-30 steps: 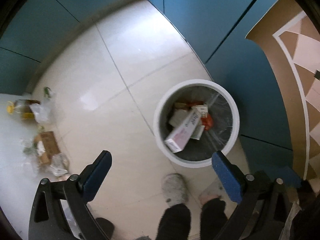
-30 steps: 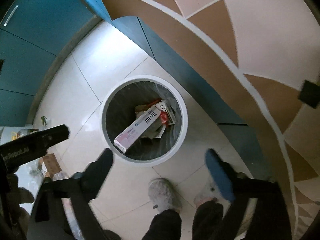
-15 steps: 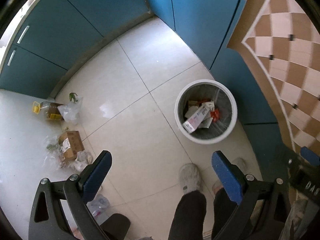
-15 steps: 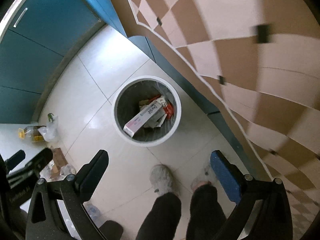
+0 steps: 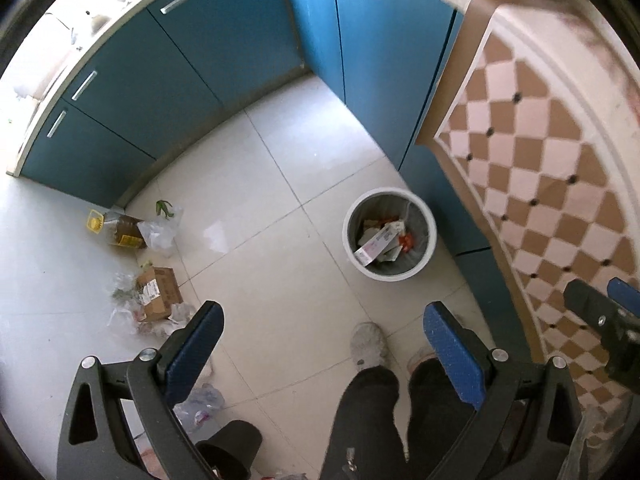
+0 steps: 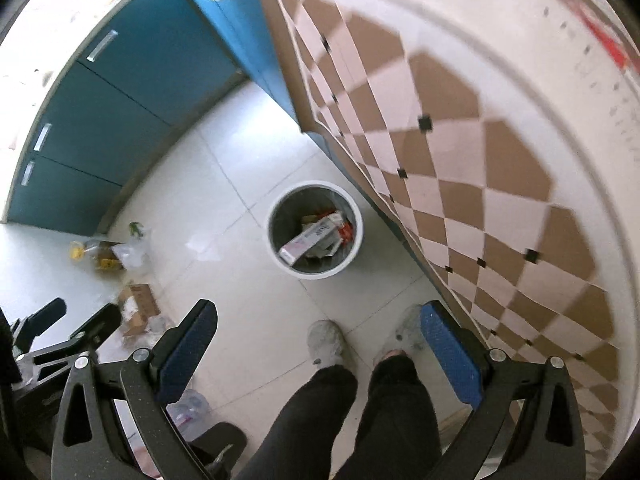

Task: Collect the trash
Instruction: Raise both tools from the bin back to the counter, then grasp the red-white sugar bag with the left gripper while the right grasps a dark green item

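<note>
A white round trash bin (image 5: pixel 429 222) (image 6: pixel 356 248) stands on the tiled floor by the blue cabinets, holding a pink-and-white box (image 5: pixel 376 243) (image 6: pixel 310 238) and other scraps. Loose trash lies on the floor to the left: a cardboard box (image 5: pixel 158 293) (image 6: pixel 138 307), clear plastic bags (image 5: pixel 158 233), an oil bottle (image 5: pixel 120 232) (image 6: pixel 96 254) and a crushed plastic bottle (image 5: pixel 200 400) (image 6: pixel 188 406). My left gripper (image 5: pixel 322 342) is open and empty, high above the floor. My right gripper (image 6: pixel 318 340) is open and empty too, also high up.
Blue cabinets (image 5: pixel 200 64) line the far side. A checkered brown and cream countertop (image 5: pixel 540 168) (image 6: pixel 480 160) runs along the right. The person's legs and grey slippers (image 5: pixel 368 346) (image 6: pixel 326 340) stand below the bin. A black object (image 5: pixel 230 446) sits at bottom left.
Both grippers have risen well away from the bin, which now looks smaller and farther. The cabinets, counter and floor trash have come into view. Both stay open.
</note>
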A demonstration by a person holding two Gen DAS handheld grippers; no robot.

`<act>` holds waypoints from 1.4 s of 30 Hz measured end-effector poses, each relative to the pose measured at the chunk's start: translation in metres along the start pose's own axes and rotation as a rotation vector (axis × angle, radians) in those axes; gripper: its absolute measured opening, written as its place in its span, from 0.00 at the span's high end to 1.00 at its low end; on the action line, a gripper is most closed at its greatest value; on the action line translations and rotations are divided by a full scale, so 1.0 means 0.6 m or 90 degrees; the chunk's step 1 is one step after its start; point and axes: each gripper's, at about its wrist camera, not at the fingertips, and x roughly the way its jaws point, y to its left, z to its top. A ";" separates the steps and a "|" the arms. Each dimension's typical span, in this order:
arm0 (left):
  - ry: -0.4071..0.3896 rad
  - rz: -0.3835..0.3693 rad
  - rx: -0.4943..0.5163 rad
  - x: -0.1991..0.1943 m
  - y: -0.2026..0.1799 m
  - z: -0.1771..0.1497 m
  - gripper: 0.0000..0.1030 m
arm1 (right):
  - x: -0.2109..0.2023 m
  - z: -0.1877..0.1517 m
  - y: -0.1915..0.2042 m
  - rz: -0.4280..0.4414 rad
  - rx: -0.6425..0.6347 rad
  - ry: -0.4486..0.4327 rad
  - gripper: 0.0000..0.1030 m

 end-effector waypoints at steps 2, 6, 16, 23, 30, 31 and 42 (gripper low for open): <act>-0.015 -0.012 0.000 -0.034 0.004 -0.001 0.01 | -0.046 -0.004 0.010 0.004 -0.013 -0.013 0.00; -0.040 -0.008 0.001 -0.095 0.005 -0.008 0.01 | -0.129 -0.012 0.022 0.016 -0.023 -0.036 0.00; -0.134 -0.013 0.051 -0.222 -0.068 0.027 0.01 | -0.265 -0.030 0.001 0.078 0.018 -0.095 0.00; -0.252 -0.052 0.114 -0.320 -0.233 0.106 0.01 | -0.348 -0.007 -0.135 0.107 0.110 -0.157 0.00; -0.152 -0.149 0.172 -0.287 -0.493 0.198 0.01 | -0.431 -0.007 -0.429 0.044 0.303 -0.235 0.00; -0.126 -0.158 0.182 -0.270 -0.535 0.212 0.01 | -0.433 -0.011 -0.479 0.029 0.335 -0.238 0.00; 0.082 -0.149 0.217 -0.087 -0.819 0.260 0.05 | -0.375 -0.012 -0.860 -0.052 0.546 -0.228 0.16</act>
